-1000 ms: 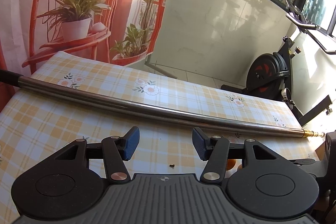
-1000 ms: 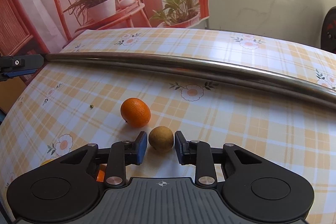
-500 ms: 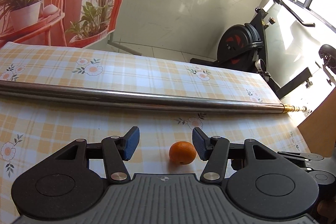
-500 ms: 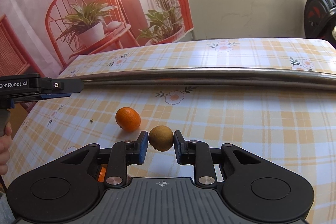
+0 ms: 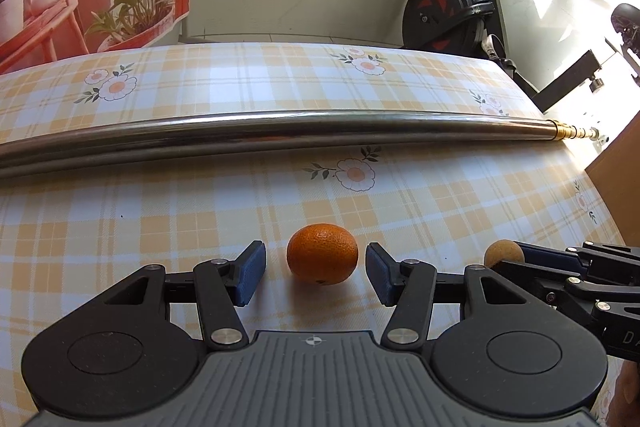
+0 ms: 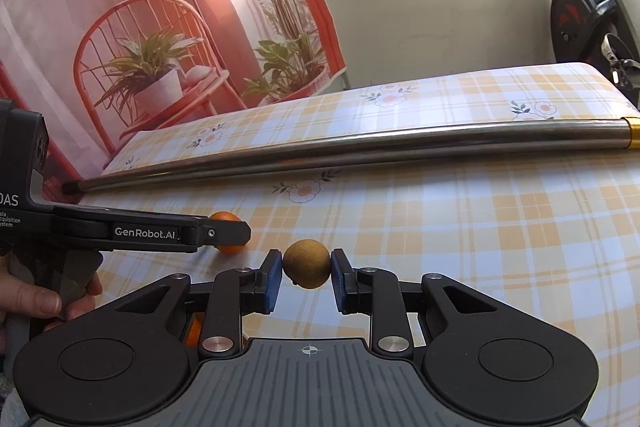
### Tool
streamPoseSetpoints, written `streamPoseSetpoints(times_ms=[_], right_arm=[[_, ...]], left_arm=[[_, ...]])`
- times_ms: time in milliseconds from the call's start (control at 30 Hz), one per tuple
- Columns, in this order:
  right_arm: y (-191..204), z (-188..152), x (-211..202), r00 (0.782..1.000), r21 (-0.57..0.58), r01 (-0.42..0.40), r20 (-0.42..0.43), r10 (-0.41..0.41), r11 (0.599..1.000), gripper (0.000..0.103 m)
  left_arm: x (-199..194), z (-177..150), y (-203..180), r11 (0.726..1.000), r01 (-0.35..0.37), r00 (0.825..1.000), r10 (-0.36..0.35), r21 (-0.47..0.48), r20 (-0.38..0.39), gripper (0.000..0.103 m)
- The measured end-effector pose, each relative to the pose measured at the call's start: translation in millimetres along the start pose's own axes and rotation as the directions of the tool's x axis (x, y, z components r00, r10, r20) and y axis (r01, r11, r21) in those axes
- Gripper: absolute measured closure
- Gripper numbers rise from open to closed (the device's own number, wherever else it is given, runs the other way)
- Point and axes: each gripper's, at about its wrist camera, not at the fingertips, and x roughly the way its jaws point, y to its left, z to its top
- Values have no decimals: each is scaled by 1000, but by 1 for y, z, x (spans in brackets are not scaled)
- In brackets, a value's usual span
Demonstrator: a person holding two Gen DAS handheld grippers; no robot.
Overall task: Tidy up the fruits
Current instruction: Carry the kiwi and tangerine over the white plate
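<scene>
Gripping brown fruit (image 6: 307, 264), R gripper (image 6: 307, 277); orange (image 5: 322, 254) btwn L pads (image 5: 251, 279)

Orange mandarin (image 5: 322, 254): round, dimpled skin, resting on the checked bench between two open blue fingers, touching neither. Small brown fruit (image 6: 307, 264): round, matte, clamped between blue fingers.

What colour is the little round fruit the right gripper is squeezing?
Brownish tan, the small round fruit shows best in the right wrist view.
</scene>
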Motion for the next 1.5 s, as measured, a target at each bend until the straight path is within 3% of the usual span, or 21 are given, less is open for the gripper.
streamPoseSetpoints(times_ms=[67, 133, 200, 800, 1133, 1500], right_arm=[[-2, -2, -1, 1000, 12, -1, 0, 1, 1000, 79], [-3, -3, -1, 1000, 25, -6, -1, 6, 1000, 79], [-4, -4, 0, 1000, 37, -15, -6, 15, 999, 79], [12, -9, -24, 999, 21, -33, 19, 33, 999, 79], [26, -20, -50, 998, 12, -39, 43, 38, 999, 79], [43, -40, -76, 997, -26, -49, 52, 50, 998, 79]], left_arm=[[1, 0, -2, 1000, 3, 1000, -3, 19, 0, 48], [1, 1, -4, 1000, 5, 1000, -5, 25, -3, 61], [1, 0, -4, 999, 6, 1000, -6, 32, -4, 64], [-46, -9, -17, 999, 26, 998, -28, 33, 57, 64], [-86, -29, -40, 998, 13, 994, -19, 60, 104, 64], [-118, -60, -50, 1000, 16, 992, -18, 19, 122, 64]])
